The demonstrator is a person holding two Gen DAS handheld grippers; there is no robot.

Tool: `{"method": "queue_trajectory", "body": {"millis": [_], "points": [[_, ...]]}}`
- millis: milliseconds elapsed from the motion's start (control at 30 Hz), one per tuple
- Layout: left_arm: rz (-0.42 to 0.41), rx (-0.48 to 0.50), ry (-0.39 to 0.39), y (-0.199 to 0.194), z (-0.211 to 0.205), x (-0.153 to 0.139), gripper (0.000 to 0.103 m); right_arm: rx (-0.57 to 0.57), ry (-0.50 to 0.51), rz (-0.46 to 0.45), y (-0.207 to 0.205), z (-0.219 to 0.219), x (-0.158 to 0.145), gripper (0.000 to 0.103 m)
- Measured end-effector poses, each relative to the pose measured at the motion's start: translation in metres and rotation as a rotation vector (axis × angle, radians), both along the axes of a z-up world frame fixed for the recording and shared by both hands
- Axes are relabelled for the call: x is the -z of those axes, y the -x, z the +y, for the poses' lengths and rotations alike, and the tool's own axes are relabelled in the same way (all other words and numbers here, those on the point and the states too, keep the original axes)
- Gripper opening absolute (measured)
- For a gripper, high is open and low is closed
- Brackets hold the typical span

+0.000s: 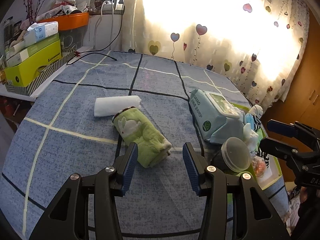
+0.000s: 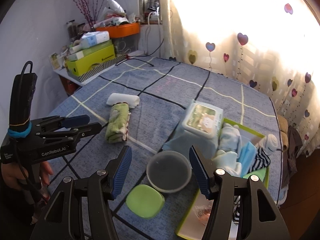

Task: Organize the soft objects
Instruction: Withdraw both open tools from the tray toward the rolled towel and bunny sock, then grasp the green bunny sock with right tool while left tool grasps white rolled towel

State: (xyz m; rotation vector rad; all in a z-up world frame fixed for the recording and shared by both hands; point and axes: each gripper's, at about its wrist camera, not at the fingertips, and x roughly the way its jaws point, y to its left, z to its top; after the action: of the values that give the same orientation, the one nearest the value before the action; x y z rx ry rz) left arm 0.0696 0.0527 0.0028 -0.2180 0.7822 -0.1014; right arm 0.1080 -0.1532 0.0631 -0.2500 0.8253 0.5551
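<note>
Rolled green towel [image 1: 143, 136] lies on the blue checked bedspread [image 1: 80, 110], its near end just ahead of the left gripper [image 1: 160, 152], whose blue-padded jaws stand wide apart with nothing between them. Touching its far end lies a rolled white towel [image 1: 117, 105]. To the right, a pack of wet wipes [image 1: 212, 116] leans at the edge of a green-rimmed tray [image 2: 258, 135] already holding pale cloths, a blue face mask [image 2: 247, 156] and striped socks [image 2: 260, 159]. The right gripper [image 2: 161, 169] hovers, also wide and empty, over a clear round lidded container [image 2: 169, 171] beside a green soap-like pad [image 2: 145, 201]. By my judgement the step in hand is reaching for the green towel; next, the left jaws should advance to straddle the roll across its width and close gently, so the soft roll does not unfurl, before carrying it toward the tray.
</note>
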Motion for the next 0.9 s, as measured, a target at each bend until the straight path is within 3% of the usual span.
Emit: {"method": "queue_trajectory", "body": {"millis": [433,900], "points": [[0.018,-0.101,0.015,0.000,0.058,0.018,0.048,-0.137,0.044,0.053,-0.027,0.079,0.019,0.060],[0.032,-0.147,0.012,-0.003,0.090,0.029,0.048,-0.190,0.113,0.200,-0.075,0.146,0.065,0.060]]}}
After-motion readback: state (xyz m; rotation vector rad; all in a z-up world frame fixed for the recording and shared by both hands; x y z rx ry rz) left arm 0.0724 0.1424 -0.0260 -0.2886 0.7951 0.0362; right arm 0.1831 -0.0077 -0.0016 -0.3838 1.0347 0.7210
